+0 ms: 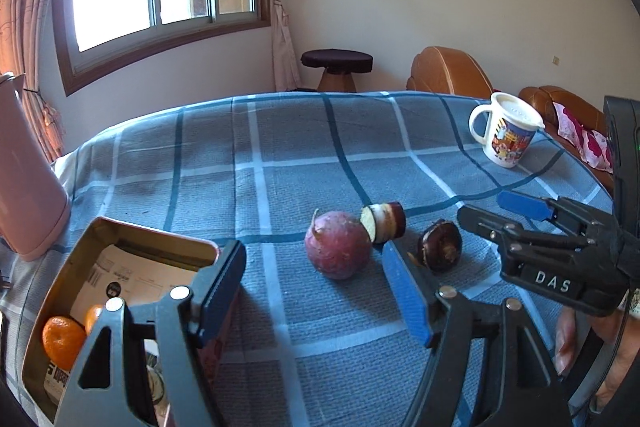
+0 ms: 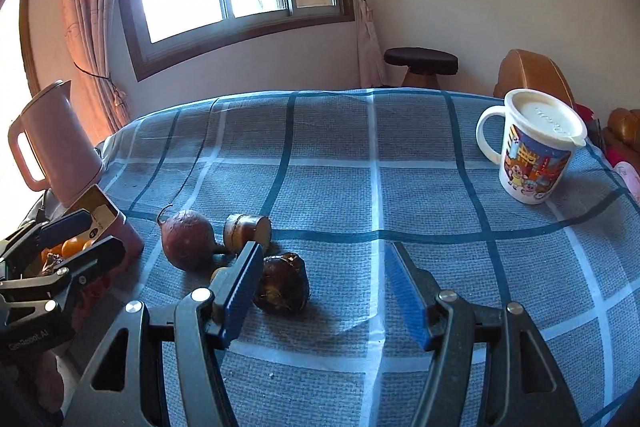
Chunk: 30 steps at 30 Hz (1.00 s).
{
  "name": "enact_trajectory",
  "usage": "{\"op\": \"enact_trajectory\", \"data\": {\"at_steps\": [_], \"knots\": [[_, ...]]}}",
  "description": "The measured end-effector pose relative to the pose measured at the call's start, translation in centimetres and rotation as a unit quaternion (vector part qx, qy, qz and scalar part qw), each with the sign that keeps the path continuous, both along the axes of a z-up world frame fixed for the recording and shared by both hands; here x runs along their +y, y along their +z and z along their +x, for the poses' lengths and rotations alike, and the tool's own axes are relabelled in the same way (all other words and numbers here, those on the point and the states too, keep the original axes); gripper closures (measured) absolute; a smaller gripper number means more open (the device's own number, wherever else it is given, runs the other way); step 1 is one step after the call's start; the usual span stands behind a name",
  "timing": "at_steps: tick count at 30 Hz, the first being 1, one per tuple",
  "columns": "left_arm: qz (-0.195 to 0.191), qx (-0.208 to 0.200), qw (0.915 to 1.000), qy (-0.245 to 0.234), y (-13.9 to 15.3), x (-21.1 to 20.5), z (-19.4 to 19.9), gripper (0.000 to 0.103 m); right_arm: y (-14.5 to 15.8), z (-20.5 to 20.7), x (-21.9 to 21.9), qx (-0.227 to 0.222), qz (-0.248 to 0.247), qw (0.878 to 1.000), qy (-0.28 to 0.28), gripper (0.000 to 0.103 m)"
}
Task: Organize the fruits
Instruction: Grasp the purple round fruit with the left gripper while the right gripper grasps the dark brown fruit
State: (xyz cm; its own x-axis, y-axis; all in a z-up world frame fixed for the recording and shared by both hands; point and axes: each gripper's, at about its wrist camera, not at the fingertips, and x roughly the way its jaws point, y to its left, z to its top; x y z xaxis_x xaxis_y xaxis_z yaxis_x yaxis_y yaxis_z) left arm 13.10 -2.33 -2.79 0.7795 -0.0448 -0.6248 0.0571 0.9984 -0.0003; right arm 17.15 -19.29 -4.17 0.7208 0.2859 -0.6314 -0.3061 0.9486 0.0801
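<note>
On the blue checked tablecloth lie a round reddish fruit (image 1: pixel 338 245) (image 2: pixel 186 239), a cut stub (image 1: pixel 384 223) (image 2: pixel 246 229) and a dark brown bulb (image 1: pixel 440 245) (image 2: pixel 282 285). A metal tin (image 1: pixel 120 231) (image 2: pixel 100 205) at the left holds oranges (image 1: pixel 62 343) (image 2: pixel 72 246). My left gripper (image 1: pixel 314 259) (image 2: pixel 105 231) is open and empty, between the tin and the reddish fruit. Just right of the bulb, my right gripper (image 2: pixel 320 249) (image 1: pixel 480 206) also stands open with nothing in it. Its left finger hides part of the bulb in the right wrist view.
A lidded cartoon mug (image 1: pixel 506 131) (image 2: pixel 536 151) stands at the table's far right. A pink jug (image 1: pixel 24 179) (image 2: pixel 56 147) stands at the left edge behind the tin. Beyond the table are a stool (image 1: pixel 336 63) and a brown sofa (image 1: pixel 448 71).
</note>
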Motion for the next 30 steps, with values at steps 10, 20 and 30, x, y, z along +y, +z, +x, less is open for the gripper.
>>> {"op": "enact_trajectory", "data": {"at_steps": [10,20,30], "knots": [[-0.006,0.034,0.9993,-0.016,-2.6,-0.1,2.9,0.029,-1.6,1.4,1.1,0.030,0.008,0.999,0.017,0.038],[-0.013,0.040,0.9988,-0.024,-3.3,-0.1,3.8,0.034,-2.9,2.5,1.0,0.069,0.033,0.997,0.029,0.038],[0.007,0.021,0.9994,-0.028,-2.9,-0.7,3.4,0.039,-3.4,2.2,1.8,0.083,0.048,0.994,0.059,0.059]]}}
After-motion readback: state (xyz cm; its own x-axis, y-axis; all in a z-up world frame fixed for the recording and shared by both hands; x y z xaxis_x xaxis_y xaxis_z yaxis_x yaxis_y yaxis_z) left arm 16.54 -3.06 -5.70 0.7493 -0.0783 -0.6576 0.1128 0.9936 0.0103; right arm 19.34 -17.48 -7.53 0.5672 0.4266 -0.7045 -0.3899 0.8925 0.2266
